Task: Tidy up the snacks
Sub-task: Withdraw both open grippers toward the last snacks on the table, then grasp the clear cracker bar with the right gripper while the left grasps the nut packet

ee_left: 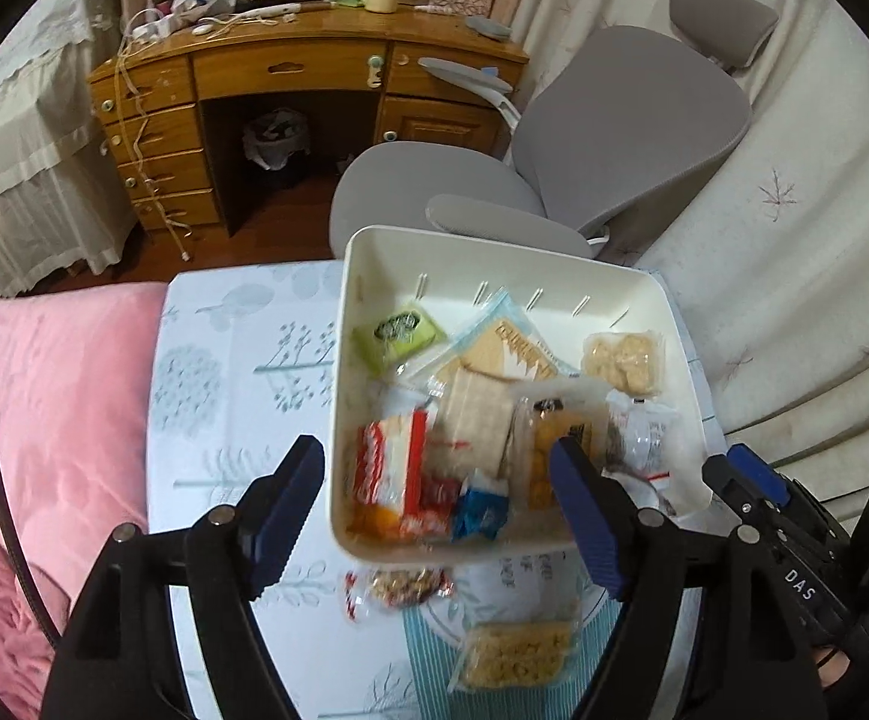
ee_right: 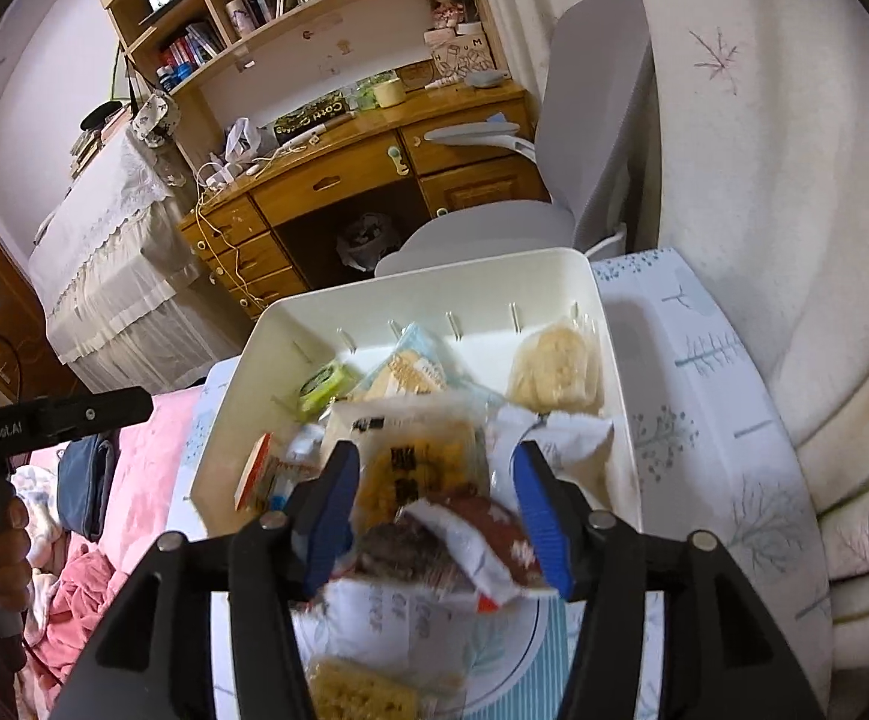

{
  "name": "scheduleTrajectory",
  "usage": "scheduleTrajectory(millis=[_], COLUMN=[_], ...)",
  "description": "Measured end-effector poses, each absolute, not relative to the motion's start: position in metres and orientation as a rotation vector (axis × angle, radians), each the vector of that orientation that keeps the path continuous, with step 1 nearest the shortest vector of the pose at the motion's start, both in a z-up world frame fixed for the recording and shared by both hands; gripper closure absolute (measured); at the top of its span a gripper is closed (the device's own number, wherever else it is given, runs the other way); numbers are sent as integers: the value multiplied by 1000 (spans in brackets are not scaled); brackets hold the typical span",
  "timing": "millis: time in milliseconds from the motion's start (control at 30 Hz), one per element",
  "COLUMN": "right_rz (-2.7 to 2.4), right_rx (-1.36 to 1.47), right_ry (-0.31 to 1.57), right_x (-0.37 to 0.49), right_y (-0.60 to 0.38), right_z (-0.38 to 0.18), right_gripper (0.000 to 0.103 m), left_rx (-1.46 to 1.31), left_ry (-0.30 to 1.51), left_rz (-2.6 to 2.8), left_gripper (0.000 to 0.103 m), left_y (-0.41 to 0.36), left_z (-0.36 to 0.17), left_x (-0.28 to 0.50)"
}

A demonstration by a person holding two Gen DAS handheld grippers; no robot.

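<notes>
A white plastic bin (ee_left: pixel 632 282) stands on the patterned cloth and holds several wrapped snacks; it also shows in the right wrist view (ee_right: pixel 422 276). My left gripper (ee_left: pixel 437 507) is open and empty, its fingers over the bin's near rim. My right gripper (ee_right: pixel 434 516) has a red-and-white wrapped snack (ee_right: pixel 482 540) between its fingers at the bin's near edge; whether the pads press it I cannot tell. A yellow crumbly snack pack (ee_left: pixel 515 654) lies on the cloth in front of the bin, as does a nut snack pack (ee_left: pixel 401 585).
A grey office chair (ee_left: pixel 614 120) stands just behind the bin. A wooden desk (ee_left: pixel 290 60) is farther back. A pink pillow (ee_left: pixel 62 396) lies left of the cloth. White bedding (ee_right: pixel 794 240) rises on the right.
</notes>
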State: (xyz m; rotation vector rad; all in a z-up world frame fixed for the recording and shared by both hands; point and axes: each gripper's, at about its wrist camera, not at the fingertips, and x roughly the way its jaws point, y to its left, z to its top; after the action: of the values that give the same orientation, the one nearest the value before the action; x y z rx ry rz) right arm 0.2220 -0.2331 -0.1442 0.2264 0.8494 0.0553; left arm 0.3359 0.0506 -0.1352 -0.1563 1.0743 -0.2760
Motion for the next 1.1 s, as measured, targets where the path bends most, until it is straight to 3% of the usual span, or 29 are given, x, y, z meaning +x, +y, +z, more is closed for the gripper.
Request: scheduleTrajectory(millis=[100, 400, 1100], right_rz=[62, 68, 52], right_rx=[245, 326, 536], right_ry=[858, 912, 1279], right_x=[211, 183, 156], right_y=[-229, -221, -185], right_z=[-142, -139, -222], right_gripper=[36, 24, 11], left_rx=[-167, -176, -256], left_ry=[1067, 1075, 1221], left_rz=[-271, -255, -325], left_gripper=[23, 17, 16], left_y=[58, 75, 80], left_z=[-135, -149, -240], left_x=[323, 285, 269])
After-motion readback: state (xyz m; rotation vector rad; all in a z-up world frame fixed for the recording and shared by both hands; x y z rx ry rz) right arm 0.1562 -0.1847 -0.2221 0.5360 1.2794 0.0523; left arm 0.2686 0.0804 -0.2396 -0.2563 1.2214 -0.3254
